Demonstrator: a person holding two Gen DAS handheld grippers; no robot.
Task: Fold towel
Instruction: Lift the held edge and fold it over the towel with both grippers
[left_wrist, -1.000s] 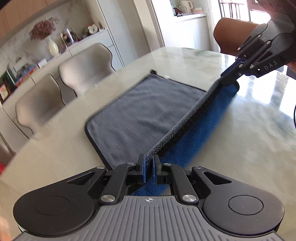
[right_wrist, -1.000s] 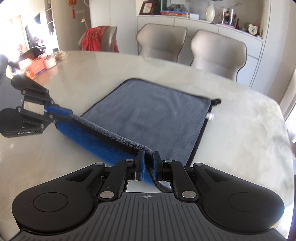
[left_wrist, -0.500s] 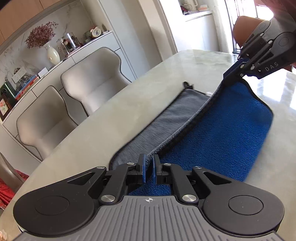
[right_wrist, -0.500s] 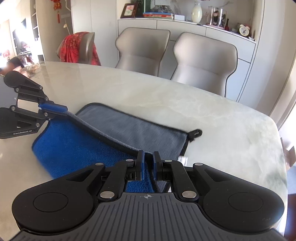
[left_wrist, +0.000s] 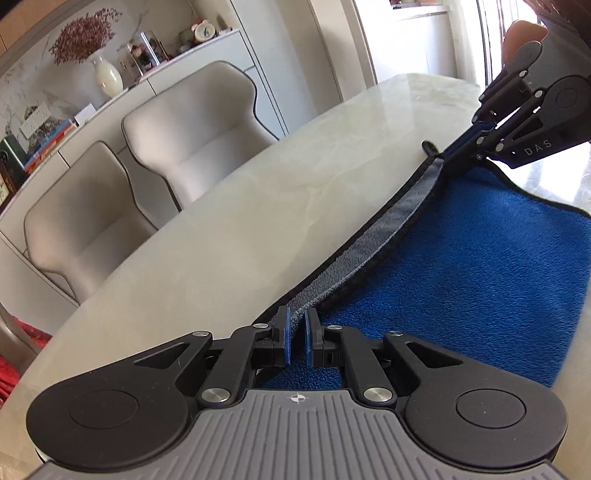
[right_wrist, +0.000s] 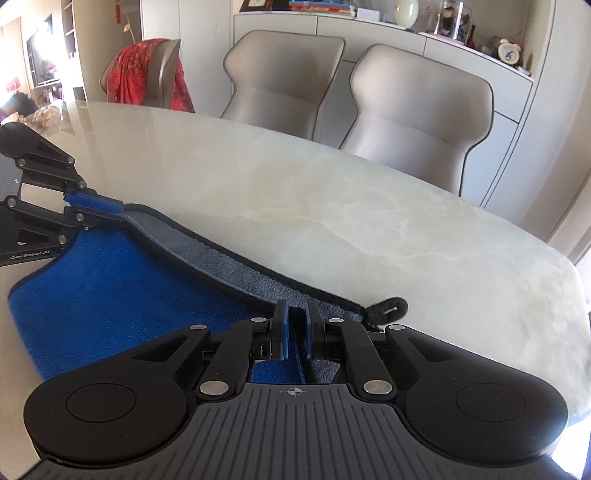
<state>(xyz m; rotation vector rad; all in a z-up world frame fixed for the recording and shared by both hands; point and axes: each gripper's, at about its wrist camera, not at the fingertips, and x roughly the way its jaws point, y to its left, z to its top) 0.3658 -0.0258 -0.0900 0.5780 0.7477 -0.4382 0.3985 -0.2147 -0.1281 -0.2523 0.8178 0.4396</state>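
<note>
Presently, findings by view.

Left wrist view:
- Left gripper (left_wrist: 297, 334): black two-finger tool with blue pads; jaws clenched on the hemmed edge of the towel, which runs up from between them.
- Towel: blue-and-grey plush microfibre towel with black binding (left_wrist: 480, 266); blue face spread to the right of the jaws, a narrow grey strip just left of the raised hem, both ahead of the fingers.
- Right gripper (left_wrist: 480, 127): seen far ahead and to the right of the jaws, pinching the other end of the same hem; a fingertip of the person shows above it.
- Table: pale marble-look oval table top (left_wrist: 258, 206); bare surface left of and ahead of the jaws; towel lies on it.
- Chairs: two beige upholstered dining chairs (left_wrist: 192, 129) beyond the table edge, left of the jaws.
- Sideboard: white sideboard (left_wrist: 207, 48) behind the chairs, carrying a cream vase of dried flowers (left_wrist: 107, 77) and a small clock.

Right wrist view:
- Right gripper (right_wrist: 295, 332): jaws clenched on the towel's corner; hem passes between the pads.
- Towel (right_wrist: 110, 295): blue face left of the jaws, grey strip along its far side, black hanging loop (right_wrist: 388, 308) just right of the jaws on the table (right_wrist: 406, 229).
- Left gripper (right_wrist: 110, 206): far left of the jaws, gripping the hem's other end.
- Chairs (right_wrist: 417, 110): ahead, past the table edge; a red cloth (right_wrist: 136, 74) drapes a third chair at upper left.
</note>
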